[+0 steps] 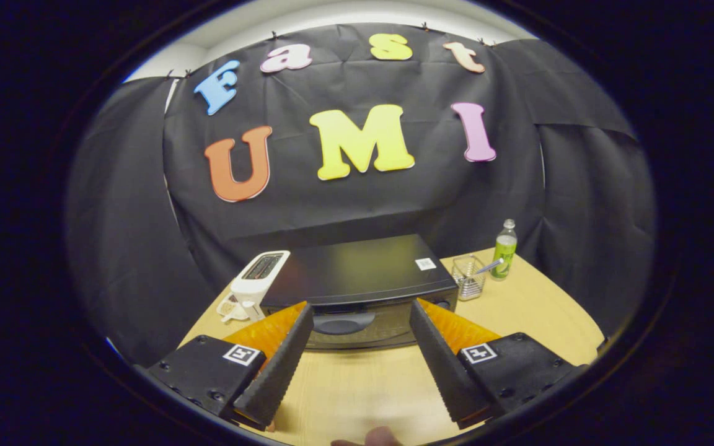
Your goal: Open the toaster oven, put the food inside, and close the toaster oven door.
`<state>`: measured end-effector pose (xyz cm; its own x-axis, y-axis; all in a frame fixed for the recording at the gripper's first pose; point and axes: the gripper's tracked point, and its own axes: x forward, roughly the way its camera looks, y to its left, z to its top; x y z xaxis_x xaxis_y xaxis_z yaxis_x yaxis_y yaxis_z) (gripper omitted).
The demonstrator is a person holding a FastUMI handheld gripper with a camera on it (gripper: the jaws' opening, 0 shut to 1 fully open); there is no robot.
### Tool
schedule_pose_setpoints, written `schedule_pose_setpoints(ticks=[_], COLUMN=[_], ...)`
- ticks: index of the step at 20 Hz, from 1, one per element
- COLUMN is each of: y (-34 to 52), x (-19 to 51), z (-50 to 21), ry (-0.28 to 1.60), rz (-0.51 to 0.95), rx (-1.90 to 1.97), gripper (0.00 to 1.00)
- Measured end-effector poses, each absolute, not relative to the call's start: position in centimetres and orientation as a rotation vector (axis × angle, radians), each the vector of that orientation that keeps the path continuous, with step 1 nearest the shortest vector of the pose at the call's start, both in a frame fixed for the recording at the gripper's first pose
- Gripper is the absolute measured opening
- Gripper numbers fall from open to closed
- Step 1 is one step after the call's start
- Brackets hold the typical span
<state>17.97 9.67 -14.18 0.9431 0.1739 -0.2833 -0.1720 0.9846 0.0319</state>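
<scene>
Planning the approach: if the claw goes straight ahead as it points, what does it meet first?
Probably the closed toaster oven, at its door handle just ahead of the open claw; depth is uncertain.

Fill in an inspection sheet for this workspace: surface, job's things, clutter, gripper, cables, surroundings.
Surface: wooden table, bare between the fingers.
Job's things: toaster oven just beyond the fingers, door shut, handle facing the gripper; food not seen.
Clutter: white toaster left of the oven; wire basket holding a utensil, and a green bottle, on its right.
Gripper: gripper open, fingers apart, holding nothing.
Cables: nothing seen.
Surroundings: black cloth wall behind the table; a fingertip at the table's near edge.
</scene>
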Motion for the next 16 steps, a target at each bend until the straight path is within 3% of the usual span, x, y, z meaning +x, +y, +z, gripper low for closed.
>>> schedule_pose_setpoints(ticks=[8, 16], y=[12.0, 12.5], x=[26.2, 26.8], z=[-21.4, -21.6], ry=[0.373, 0.328], rz=[0.185, 0.223], rx=[-0.066, -0.098], gripper=[1.0, 1.0])
